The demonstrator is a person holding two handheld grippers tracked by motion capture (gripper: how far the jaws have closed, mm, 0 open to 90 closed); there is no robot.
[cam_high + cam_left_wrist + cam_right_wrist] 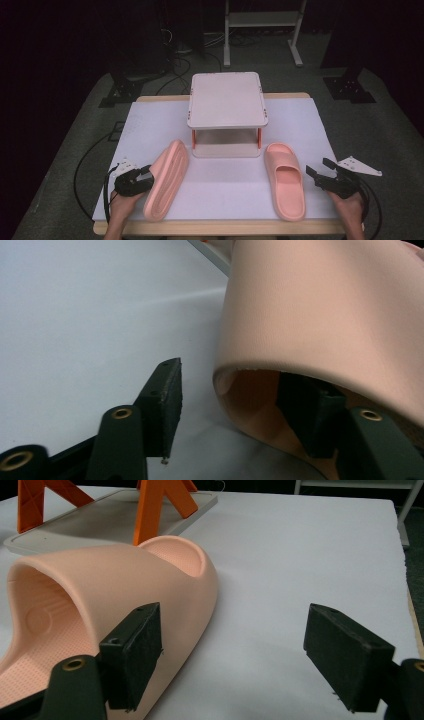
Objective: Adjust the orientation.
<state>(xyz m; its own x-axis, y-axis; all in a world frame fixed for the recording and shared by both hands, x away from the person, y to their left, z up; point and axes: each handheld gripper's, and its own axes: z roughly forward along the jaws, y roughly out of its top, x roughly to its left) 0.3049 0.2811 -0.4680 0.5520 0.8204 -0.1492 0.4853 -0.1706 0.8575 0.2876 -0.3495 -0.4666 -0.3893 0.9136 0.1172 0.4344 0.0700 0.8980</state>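
1. Step in hand: the left gripper (142,176) takes hold of the left slipper (166,179), which lies tilted on its edge on the tabletop (225,182)
2. Its jaws straddle the strap with a gap left, not yet clamped
3. The right gripper (320,170) has open, empty jaws beside the right slipper (285,180)
4. Next move likely calls for closing on the strap, then lifting toward the rack (227,100)

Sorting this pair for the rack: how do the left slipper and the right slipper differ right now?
The left slipper is tipped on its side, angled; the right slipper lies flat, sole down, opening up. The left gripper has one jaw inside the left slipper's strap; the right gripper stands open beside the right slipper, apart. Both are pink.
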